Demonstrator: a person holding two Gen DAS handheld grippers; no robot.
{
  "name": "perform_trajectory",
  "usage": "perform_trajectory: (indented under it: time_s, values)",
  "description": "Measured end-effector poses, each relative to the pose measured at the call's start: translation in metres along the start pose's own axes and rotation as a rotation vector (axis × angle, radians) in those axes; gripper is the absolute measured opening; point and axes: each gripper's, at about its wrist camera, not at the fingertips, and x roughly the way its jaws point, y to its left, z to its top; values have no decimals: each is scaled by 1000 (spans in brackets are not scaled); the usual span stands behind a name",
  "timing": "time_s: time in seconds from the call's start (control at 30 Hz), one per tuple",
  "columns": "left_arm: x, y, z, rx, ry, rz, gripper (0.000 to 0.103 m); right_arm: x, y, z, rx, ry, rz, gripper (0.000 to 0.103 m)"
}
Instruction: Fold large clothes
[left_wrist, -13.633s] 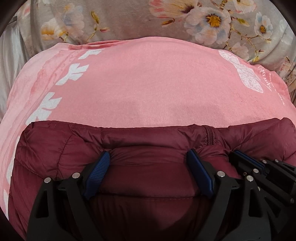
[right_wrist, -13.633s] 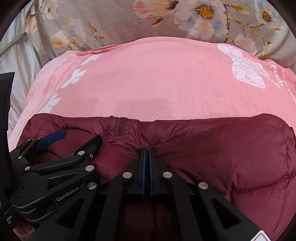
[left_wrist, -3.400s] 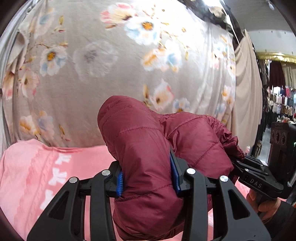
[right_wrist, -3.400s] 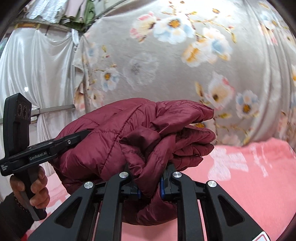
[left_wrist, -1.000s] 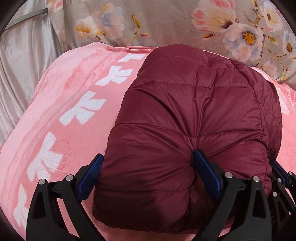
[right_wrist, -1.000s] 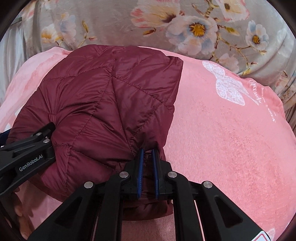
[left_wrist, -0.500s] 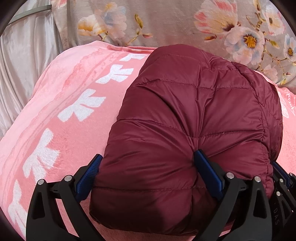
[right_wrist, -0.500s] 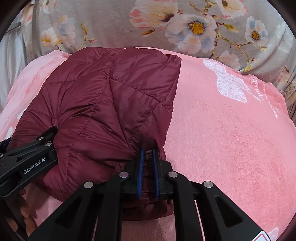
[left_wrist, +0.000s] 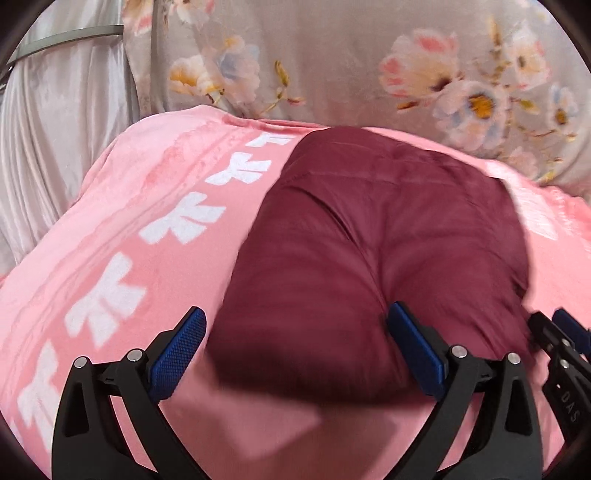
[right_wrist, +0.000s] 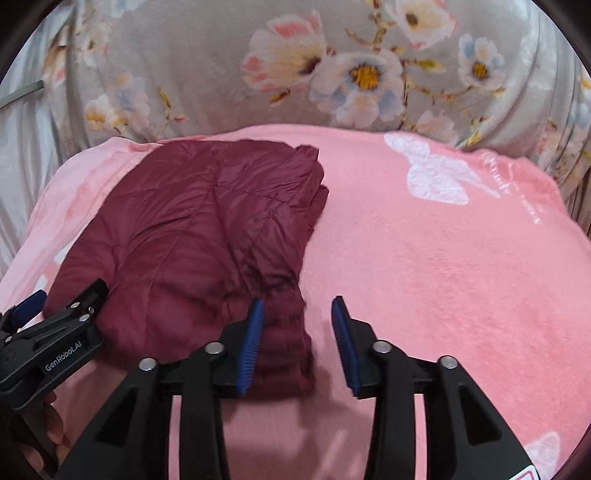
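Folded into a compact bundle, the dark maroon quilted puffer jacket is laid on the left part of a pink plush blanket printed with white bows and a white butterfly. Its stacked layers are seen along its right edge in the right wrist view, and its padded top surface fills the middle of the left wrist view.

The right gripper, black with blue ribbed pads, is caught with its jaws opening; the near right corner of the jacket lies between them, just beside the left pad, and no pad is pressed on it. The left gripper is spread wide around the near end of the bundle; its left pad is clear of the fabric, while the right pad lies against the jacket's side, so the jacket is not clamped. In the right wrist view that left gripper is seen at the jacket's near left corner, held by a person's hand.

Behind the blanket a grey curtain with pink and white flowers is hung, and pale silvery drapery is seen to the left.
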Motion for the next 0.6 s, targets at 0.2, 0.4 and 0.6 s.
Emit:
perform_trajectory:
  time_s: [0.2, 0.4, 0.6]
  values:
    - [-50, -3, -47, 20, 38, -60, 97, -51, 8, -48, -105, 8, 3, 68]
    - [-73, -11, -74, 42, 76, -54, 97, -72, 10, -75, -120, 43, -26, 75]
    - [-81, -13, -80, 56, 56, -13, 97, -74, 2, -84, -62, 72, -54, 78]
